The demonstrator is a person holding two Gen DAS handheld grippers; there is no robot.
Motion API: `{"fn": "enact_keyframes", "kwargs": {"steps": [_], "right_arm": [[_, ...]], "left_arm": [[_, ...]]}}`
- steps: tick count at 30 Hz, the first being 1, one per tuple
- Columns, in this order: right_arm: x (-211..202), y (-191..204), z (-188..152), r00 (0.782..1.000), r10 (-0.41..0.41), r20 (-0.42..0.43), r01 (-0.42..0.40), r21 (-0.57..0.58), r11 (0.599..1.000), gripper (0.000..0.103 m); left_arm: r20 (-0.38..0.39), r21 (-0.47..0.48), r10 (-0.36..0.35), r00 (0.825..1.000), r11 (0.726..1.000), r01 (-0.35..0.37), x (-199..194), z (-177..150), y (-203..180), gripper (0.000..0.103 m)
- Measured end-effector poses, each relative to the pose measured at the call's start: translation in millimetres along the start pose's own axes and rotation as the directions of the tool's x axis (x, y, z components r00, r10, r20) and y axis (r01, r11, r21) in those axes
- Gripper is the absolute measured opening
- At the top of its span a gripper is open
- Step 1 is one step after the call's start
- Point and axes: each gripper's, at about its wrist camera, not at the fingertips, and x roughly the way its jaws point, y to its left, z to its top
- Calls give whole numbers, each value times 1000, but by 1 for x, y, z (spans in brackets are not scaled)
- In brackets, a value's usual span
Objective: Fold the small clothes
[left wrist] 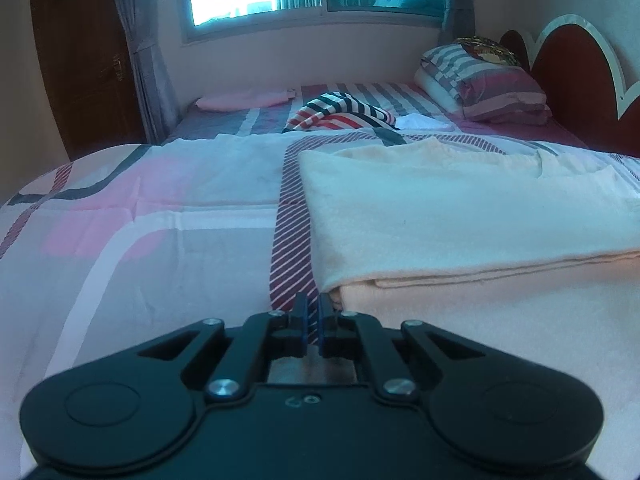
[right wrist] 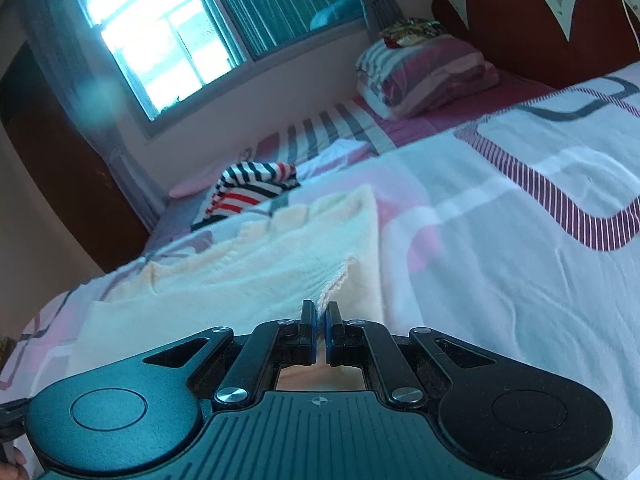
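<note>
On the bed, whose cover shows pink, grey and white blocks, a cream garment lies folded over itself, with the top layer's edge running across the lower layer. In the left wrist view the left gripper sits at the garment's near left corner, beside a band of maroon and white stripes in the cover; its jaws are drawn together, and whether cloth is caught between them cannot be told. Farther back lie a pink cloth, a crumpled shirt striped red, white and dark, a small white cloth and, to the right, 2 stacked pillows against the dark red headboard. In the right wrist view the same cream garment spreads up to the left, and the right gripper has its jaws closed on the stitched hem at the corner, which rises in a small peak from between them. The striped shirt lies beyond, below the window.
</note>
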Motion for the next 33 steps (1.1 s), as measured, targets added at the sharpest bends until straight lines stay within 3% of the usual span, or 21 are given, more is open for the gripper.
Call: {"fn": "enact_keyframes", "kwargs": {"steps": [1,2,3,4,6,7,12,14,17,19,21,26,28,29,30,33], "right_arm": [[2,-1,-2,1000,-8,-9,8,-2,1000,3],[4,-3,-4,1000,-18,-20,18,-5,1000,3],[3,-4,-4,999,-19,-26,19,-12,1000,3],[-2,-4,-3,999,-36,-18,35,-14,999,4],[-21,4,0,995,-74,69,77,-50,996,3],[-26,11,3,995,-49,90,56,-69,996,3],[10,61,-9,1000,1,-21,-6,-228,974,3],[28,62,-22,995,-26,-93,-1,-273,962,2],[18,33,-14,996,-77,-48,66,-213,975,0],[11,26,-1,998,-61,-8,59,-161,985,0],[14,31,8,999,21,25,-17,-123,992,0],[63,80,13,994,103,-47,-111,-209,972,0],[88,90,9,993,77,-87,-97,-249,964,0],[98,88,5,995,33,-97,-58,-263,963,0],[98,83,6,996,49,-79,-67,-241,968,0],[88,84,10,998,45,-52,-55,-216,975,0]], "left_arm": [[0,1,-5,1000,1000,5,-1,0,1,7],[3,-15,0,1000,1000,1,-3,1,4,24],[20,-38,8,1000,999,-8,-9,2,7,32],[63,-57,1,998,998,2,-18,3,11,34],[113,-59,-22,993,998,28,-28,11,7,34],[119,-43,-41,992,998,47,-27,17,0,34],[41,42,-149,988,988,147,5,27,-52,42],[37,92,-129,991,988,125,9,19,-59,43],[20,119,-97,995,988,94,3,24,-49,42],[72,99,-86,994,992,78,-2,36,-42,41],[93,52,-101,991,994,97,6,53,-36,42],[48,52,-105,993,993,103,66,87,-39,45],[-3,51,-62,998,997,62,95,85,-29,48],[17,-11,-102,995,995,102,98,82,-16,50],[11,-43,-127,992,991,127,97,83,-8,50],[55,-71,-113,992,991,116,81,86,5,46]]}}
